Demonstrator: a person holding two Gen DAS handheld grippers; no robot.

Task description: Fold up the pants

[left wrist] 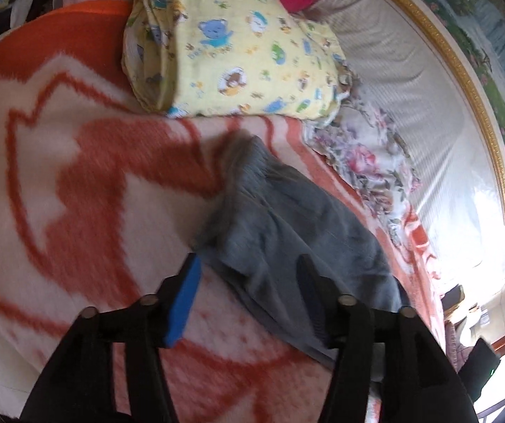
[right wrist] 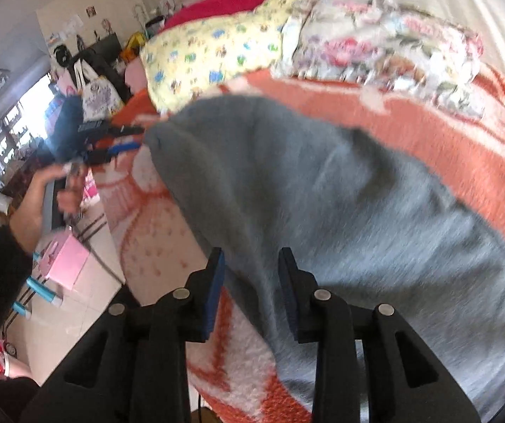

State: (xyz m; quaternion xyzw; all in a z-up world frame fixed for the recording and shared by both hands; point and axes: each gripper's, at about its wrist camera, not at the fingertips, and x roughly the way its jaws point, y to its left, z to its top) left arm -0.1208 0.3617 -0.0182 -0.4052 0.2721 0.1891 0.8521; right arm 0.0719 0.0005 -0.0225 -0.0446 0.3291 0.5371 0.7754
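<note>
Grey pants (right wrist: 340,194) lie on an orange-and-white blanket (right wrist: 429,134) on a bed. In the left wrist view the pants (left wrist: 287,218) stretch away from the gripper, waistband end far. My left gripper (left wrist: 249,264) is open, its fingers on either side of the near edge of the fabric, the right finger over the cloth. It also shows in the right wrist view (right wrist: 125,141), close to the far end of the pants. My right gripper (right wrist: 252,257) is open, its jaws straddling the near edge of the pants without closing on it.
A yellow cartoon-print pillow (left wrist: 238,46) and a floral quilt (left wrist: 365,155) lie at the far side of the bed. A white wall sheet and a gold-framed picture (left wrist: 481,70) are behind. The bed's edge, a tiled floor and a pink box (right wrist: 65,261) lie left in the right wrist view.
</note>
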